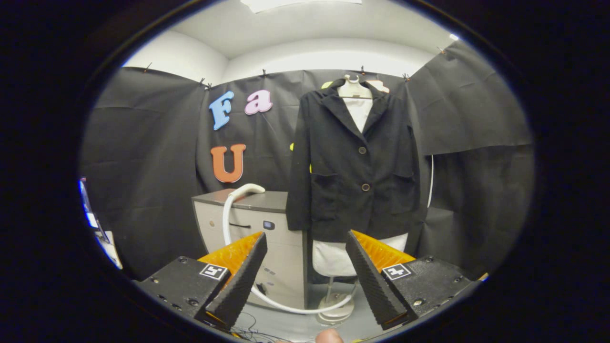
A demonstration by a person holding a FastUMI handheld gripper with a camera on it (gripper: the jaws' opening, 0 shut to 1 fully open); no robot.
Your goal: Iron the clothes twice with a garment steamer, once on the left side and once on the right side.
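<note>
A black two-button jacket (355,162) hangs over a white mannequin torso (333,257) on a stand, straight ahead and beyond my fingers. The garment steamer's white head (245,190) lies on top of a grey cabinet (267,224) to the jacket's left. Its white hose (286,305) drops down the cabinet front and curls across the floor toward the stand's base (336,312). My gripper (305,238) is open, well short of both, with nothing between its fingers.
Black cloth walls close the booth on all sides. The grey cabinet with drawers stands left of the mannequin, nearly touching the jacket's sleeve. Thin cables lie on the floor just below my fingers. A fingertip (329,336) shows beneath the gripper.
</note>
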